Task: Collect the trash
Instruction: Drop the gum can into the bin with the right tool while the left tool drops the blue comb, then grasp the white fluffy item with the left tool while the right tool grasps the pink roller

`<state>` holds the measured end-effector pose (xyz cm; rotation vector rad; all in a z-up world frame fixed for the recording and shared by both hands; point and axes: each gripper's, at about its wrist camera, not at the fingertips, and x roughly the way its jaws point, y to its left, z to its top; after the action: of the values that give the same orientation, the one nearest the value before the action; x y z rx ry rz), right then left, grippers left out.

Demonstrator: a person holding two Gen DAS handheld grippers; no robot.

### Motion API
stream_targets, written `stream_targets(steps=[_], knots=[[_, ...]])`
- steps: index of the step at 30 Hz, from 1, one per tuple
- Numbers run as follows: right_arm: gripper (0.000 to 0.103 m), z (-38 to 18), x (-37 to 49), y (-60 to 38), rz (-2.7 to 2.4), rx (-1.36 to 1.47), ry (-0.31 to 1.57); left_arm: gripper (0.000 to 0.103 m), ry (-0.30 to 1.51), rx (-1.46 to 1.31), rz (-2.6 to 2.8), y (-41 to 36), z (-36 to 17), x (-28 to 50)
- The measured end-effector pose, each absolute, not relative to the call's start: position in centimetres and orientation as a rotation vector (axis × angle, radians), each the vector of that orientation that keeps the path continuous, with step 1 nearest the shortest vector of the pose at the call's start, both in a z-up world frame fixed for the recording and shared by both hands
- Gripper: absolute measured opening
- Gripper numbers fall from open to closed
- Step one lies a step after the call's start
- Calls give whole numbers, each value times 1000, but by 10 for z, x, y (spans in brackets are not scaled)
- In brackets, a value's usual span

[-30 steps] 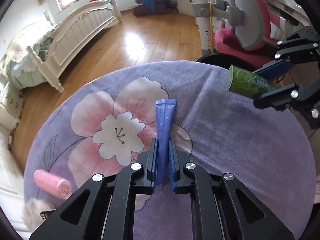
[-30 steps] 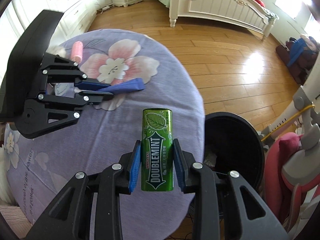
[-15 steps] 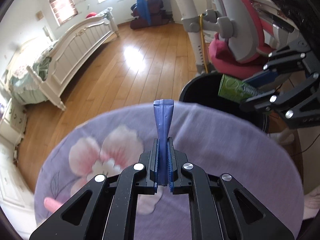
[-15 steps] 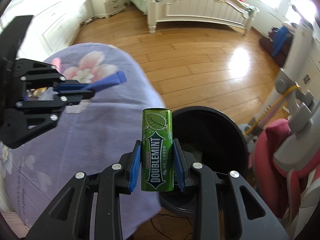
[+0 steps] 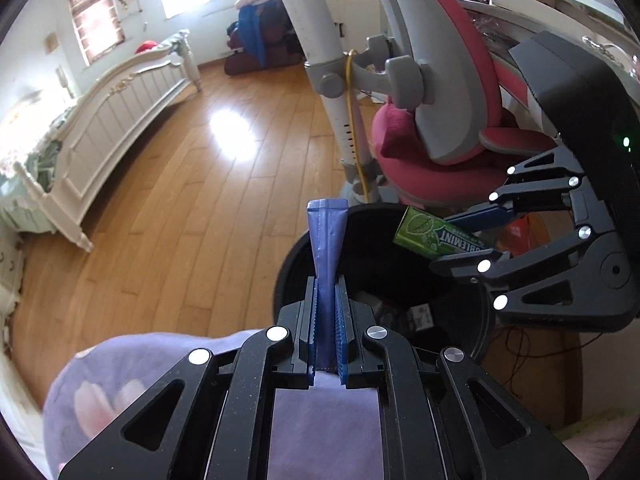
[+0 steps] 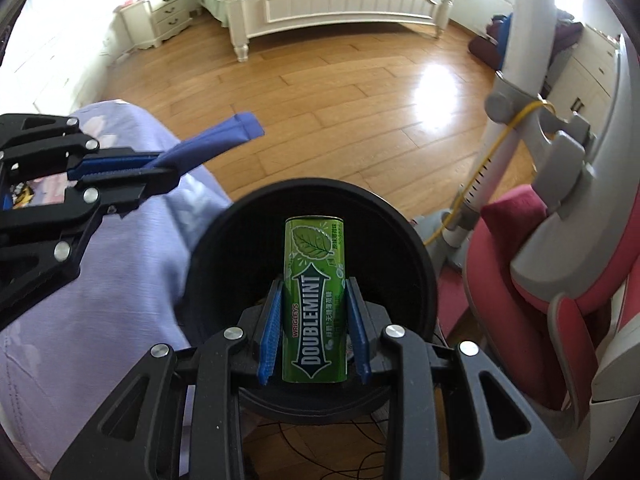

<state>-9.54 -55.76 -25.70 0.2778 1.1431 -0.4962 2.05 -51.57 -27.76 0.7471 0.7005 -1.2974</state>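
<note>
Both grippers same build: left gripper (image 5: 328, 320) and right gripper (image 6: 314, 332) matte black, speckled finish, scissor-style linkage arms with triangular cutouts. Round silver screws at each pivot. Blue ribbed fingers (image 6: 269, 344). Black boxy housing (image 5: 576, 92) at 2 o'clock, small green LED.

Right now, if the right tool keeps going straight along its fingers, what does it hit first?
Probably the inside of the round black trash bin. The right tool, clamped on the green Doublemint gum tin, points down into the bin's open mouth, with nothing visible between. Depth is unclear, so wall, floor or trash inside could come first.
</note>
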Motion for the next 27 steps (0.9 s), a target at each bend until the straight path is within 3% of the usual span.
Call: stream_targets(steps=[1, 3, 4, 5, 6, 7, 8, 15, 27], knots=[[30, -260, -97, -562, -503, 283, 1148, 10, 722, 738, -1302, -524, -282, 18], [32, -266, -99, -568, -519, 297, 1160, 20, 764, 727, -1304, -530, -288, 18], [33, -268, -100, -571, -531, 300, 1161, 36, 769, 720, -1292, -533, -291, 17], [44, -270, -100, -574, -531, 301, 1167, 49, 762, 715, -1282, -535, -293, 16], [65, -270, -100, -575, -536, 307, 1170, 55, 759, 713, -1274, -534, -294, 15], [74, -269, -102, -576, -551, 305, 1164, 62, 751, 701, -1261, -532, -294, 15], [81, -265, -102, -576, -569, 289, 1153, 62, 752, 689, -1261, -530, -294, 16], [81, -244, -92, -566, -535, 260, 1102, 62, 741, 599, -1176, -482, -268, 37], [81, -218, 30, -431, -147, 104, 1046, 62, 803, 501, -726, -249, -236, 152]])
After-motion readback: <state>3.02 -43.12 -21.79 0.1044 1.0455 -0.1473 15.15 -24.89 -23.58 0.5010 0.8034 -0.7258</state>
